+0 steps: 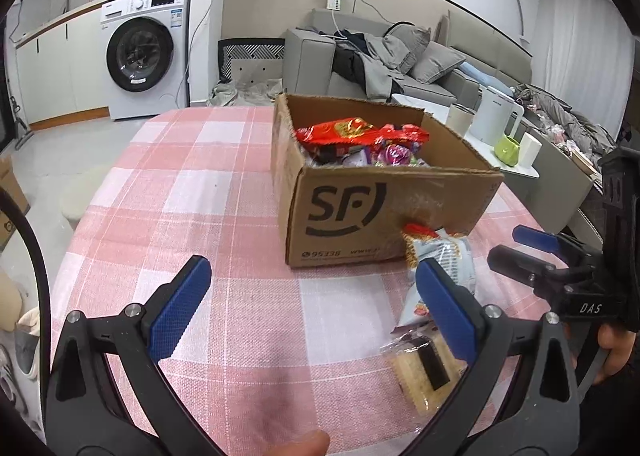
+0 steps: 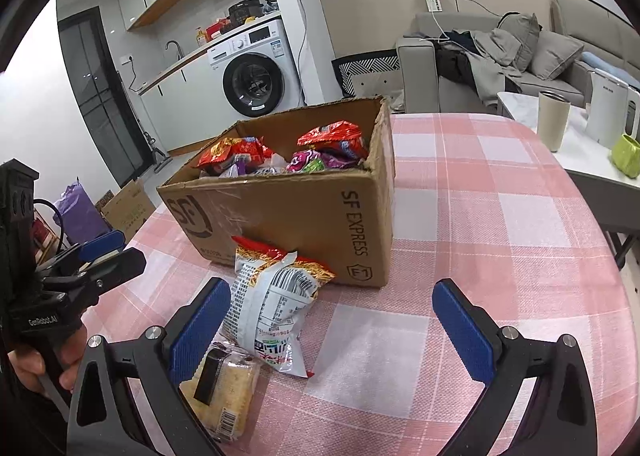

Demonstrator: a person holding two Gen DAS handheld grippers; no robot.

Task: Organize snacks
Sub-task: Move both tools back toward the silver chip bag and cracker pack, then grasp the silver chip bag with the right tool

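Note:
An open cardboard SF box [image 1: 360, 216] [image 2: 304, 212] stands on the pink checked table, filled with red and purple snack packs [image 1: 352, 136] [image 2: 288, 154]. A white noodle-snack bag [image 2: 272, 308] [image 1: 444, 260] lies in front of the box, leaning on it. A clear-wrapped cracker pack [image 2: 222, 388] [image 1: 424, 372] lies nearer still. My left gripper [image 1: 316, 308] is open and empty, the bag by its right finger. My right gripper [image 2: 332, 324] is open and empty, its left finger beside the bag and crackers.
The pink checked tablecloth [image 1: 200, 184] [image 2: 500, 216] covers the table. A side table on the right holds a beige cup [image 2: 554, 120], a white kettle [image 2: 608, 112] and a green mug [image 2: 626, 156]. A grey sofa and a washing machine [image 1: 140, 52] stand behind.

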